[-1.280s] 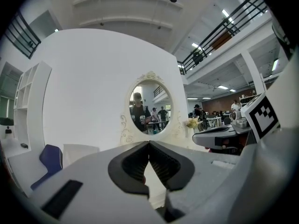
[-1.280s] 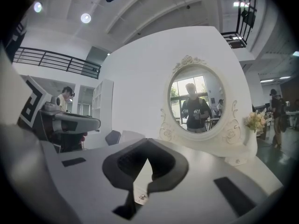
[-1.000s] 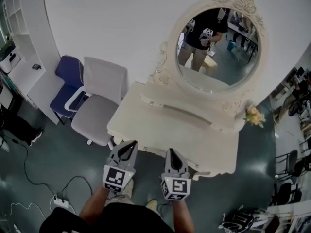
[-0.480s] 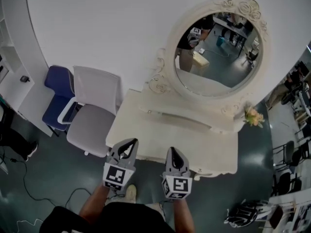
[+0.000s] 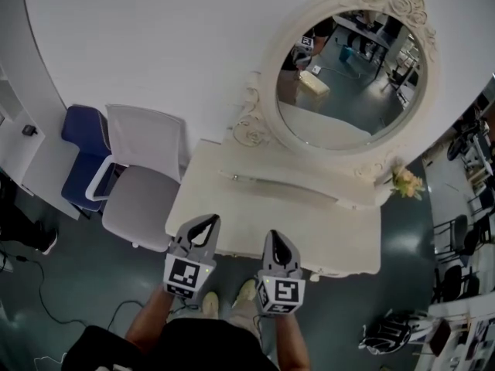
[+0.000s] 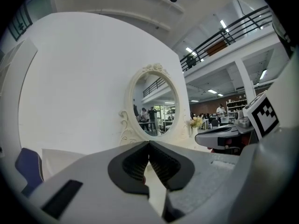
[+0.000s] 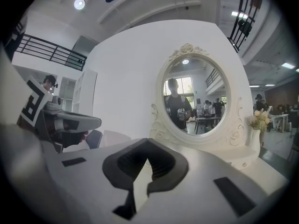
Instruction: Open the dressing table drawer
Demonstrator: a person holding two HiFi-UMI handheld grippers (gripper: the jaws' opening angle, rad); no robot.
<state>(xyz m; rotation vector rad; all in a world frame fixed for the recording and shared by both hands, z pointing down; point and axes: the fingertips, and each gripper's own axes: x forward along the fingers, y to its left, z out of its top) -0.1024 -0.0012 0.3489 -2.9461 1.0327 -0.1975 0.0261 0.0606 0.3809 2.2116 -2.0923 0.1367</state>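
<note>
Both grippers have closed in on the dressing-table bench [image 5: 309,230], and their tips now overlap its near edge. Left gripper [image 5: 206,224] and right gripper [image 5: 276,238] sit side by side pointing to 12 o'clock, each with its jaws pressed fully together on nothing. The drawer is out of sight beneath that near edge. An oval mirror [image 5: 352,68] rises at 1 o'clock, and a grey chair [image 5: 139,199] stands at the bench's 9 o'clock.

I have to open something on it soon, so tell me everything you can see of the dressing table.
The dressing table is cream-white, looks like painted wood, and stands against the white wall. Its flat top has a raised shelf along the back, carrying an oval mirror in a carved frame. A bunch of flowers sits at its right end. Its front face is hidden from above.
</note>
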